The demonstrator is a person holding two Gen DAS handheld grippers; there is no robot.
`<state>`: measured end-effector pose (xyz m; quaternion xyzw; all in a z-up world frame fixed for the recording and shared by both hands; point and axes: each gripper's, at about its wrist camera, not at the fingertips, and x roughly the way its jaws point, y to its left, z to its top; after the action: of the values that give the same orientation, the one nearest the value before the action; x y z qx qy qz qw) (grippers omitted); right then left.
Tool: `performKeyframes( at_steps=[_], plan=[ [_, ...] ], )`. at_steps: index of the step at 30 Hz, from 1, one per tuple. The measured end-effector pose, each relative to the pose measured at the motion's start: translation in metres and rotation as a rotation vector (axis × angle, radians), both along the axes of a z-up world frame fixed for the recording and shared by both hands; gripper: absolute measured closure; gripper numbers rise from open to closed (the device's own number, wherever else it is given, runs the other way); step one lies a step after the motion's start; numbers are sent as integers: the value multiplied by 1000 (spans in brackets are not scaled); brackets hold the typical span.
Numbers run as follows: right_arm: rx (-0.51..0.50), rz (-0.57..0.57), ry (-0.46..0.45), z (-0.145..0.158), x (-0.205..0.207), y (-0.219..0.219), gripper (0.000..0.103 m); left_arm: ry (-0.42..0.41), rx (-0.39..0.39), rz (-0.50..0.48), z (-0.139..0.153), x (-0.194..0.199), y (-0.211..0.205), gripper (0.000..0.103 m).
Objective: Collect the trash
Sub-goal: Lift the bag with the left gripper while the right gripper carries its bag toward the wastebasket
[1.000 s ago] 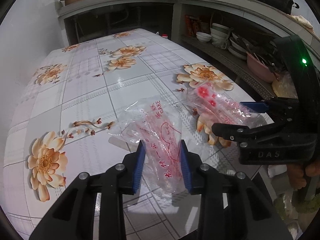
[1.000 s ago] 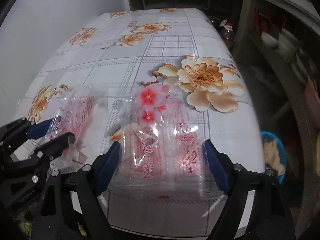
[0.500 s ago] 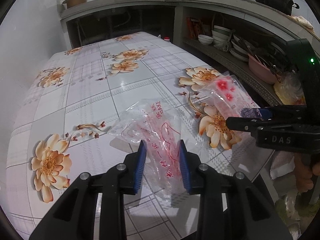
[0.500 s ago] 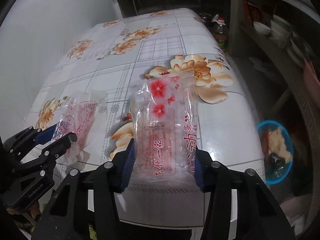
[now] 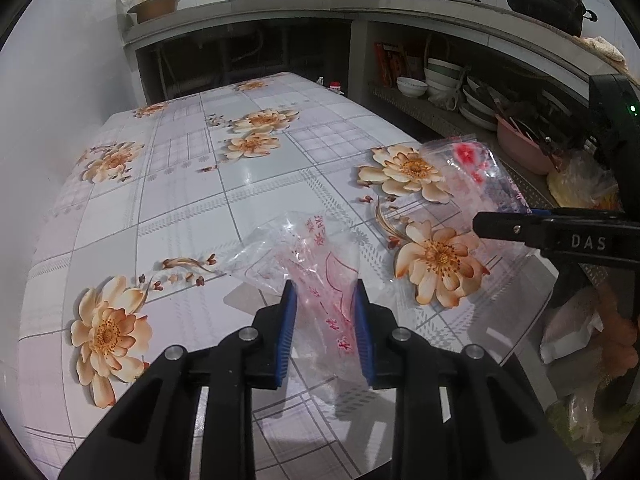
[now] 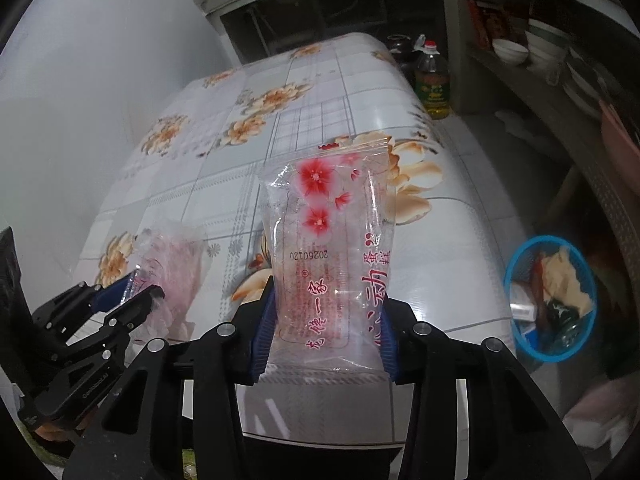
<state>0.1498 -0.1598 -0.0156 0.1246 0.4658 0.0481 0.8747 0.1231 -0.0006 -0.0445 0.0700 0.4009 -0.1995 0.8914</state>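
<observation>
A crumpled clear wrapper with red print [image 5: 312, 248] lies on the flowered table [image 5: 180, 184]. Its near end sits between the blue pads of my left gripper [image 5: 323, 304], whose jaws are closing and pinch it. A second clear wrapper with red flowers [image 6: 328, 220] stands upright off the table, with my right gripper [image 6: 328, 312] closing on its lower end. In the left wrist view the right gripper [image 5: 504, 218] reaches in from the right with that flower wrapper [image 5: 476, 168]. The right wrist view shows the left gripper [image 6: 142, 288] at lower left, holding the crumpled wrapper [image 6: 172, 256].
A blue basket [image 6: 506, 280] with scraps stands on the floor right of the table. An oil bottle [image 6: 432, 84] stands on the floor by the table's far right corner. Shelves with bowls [image 5: 440, 76] and a pink basin [image 5: 524, 152] run along the right.
My right gripper's jaws narrowed onto the flower wrapper and lifted it off the table until it stands upright. My left gripper's pads drew closer on the crumpled wrapper without shifting place.
</observation>
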Motion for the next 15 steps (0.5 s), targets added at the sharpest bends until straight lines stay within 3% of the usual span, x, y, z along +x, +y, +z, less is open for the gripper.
performKeyframes(
  at_steps=[9,15],
  plan=[
    [52,-98,-84,23,-25,-42,63,-5,-5,-11,6,5,-6,86],
    [36,-235,-134,39,-56,-90,63,-19,-56,-31,23,8,-10,89]
  ],
)
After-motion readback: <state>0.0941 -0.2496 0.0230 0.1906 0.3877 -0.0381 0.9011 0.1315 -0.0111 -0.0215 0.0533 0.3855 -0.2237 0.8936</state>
